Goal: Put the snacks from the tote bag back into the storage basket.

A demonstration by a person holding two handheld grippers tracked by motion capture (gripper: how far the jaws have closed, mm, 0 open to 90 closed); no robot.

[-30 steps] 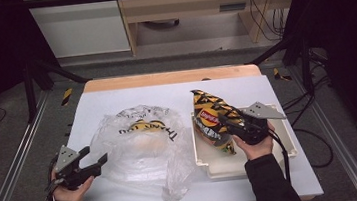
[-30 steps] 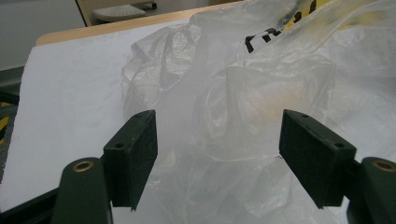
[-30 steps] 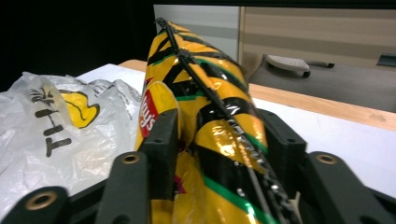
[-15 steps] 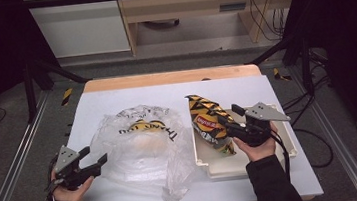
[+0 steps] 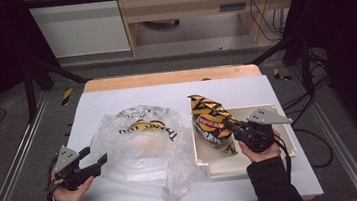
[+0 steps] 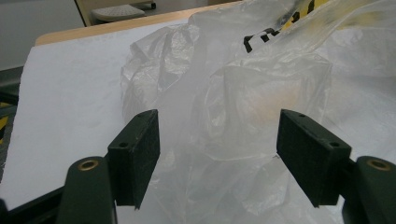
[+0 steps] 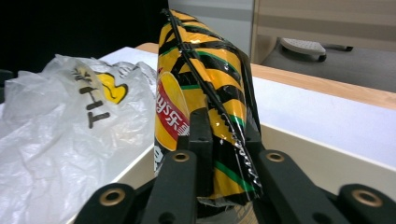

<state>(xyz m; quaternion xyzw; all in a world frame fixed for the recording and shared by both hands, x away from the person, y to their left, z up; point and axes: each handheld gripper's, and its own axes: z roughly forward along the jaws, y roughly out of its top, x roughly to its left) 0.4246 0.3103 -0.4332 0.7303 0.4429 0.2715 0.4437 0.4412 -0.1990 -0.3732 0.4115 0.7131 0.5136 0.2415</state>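
Counter (image 5: pixel 116 99): white top, wooden far edge.
Plastic bag (image 5: pixel 141 144): clear, crumpled, printed lettering, lying left of centre on the counter.
Tray (image 5: pixel 281 145): cream, shallow, right side of the counter, just beside the bag.
Chip bag (image 5: pixel 209 122): yellow and black, red label, tilted up over the tray's left part.
Right tongs (image 5: pixel 229 123): clamped on the chip bag.
Left tongs (image 5: pixel 94 157): spread wide at the plastic bag's left edge, nothing between them.
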